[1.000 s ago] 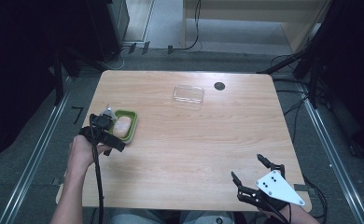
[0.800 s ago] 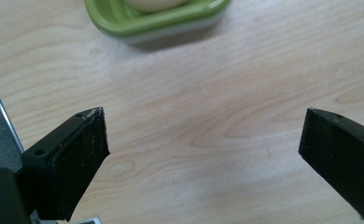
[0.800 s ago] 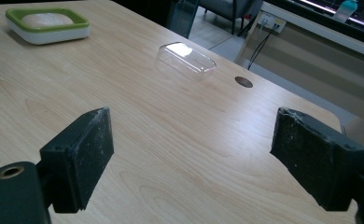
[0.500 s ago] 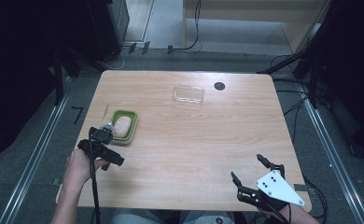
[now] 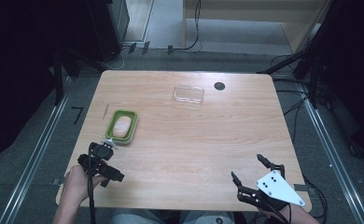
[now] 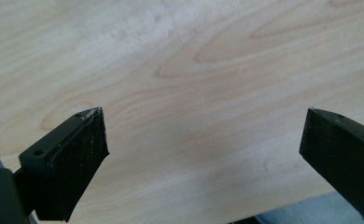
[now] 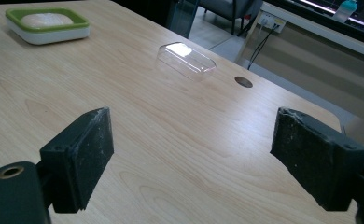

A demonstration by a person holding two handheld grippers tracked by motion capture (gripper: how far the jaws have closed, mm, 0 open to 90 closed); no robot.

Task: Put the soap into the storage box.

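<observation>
Now, with both tongs [image 5: 106, 164] [image 5: 250, 173] agape and empty, approach green dish [image 5: 123, 126] squarely, low over bench [image 5: 194, 135].

Matt wood table [image 5: 180, 140], glossy clear plastic lid [image 5: 188, 94]

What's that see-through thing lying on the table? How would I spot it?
Start at the wooden table and look to its far edge, beside the dark round hole. The clear plastic lid lies there, empty and colourless, unlike the green-rimmed dish.
</observation>
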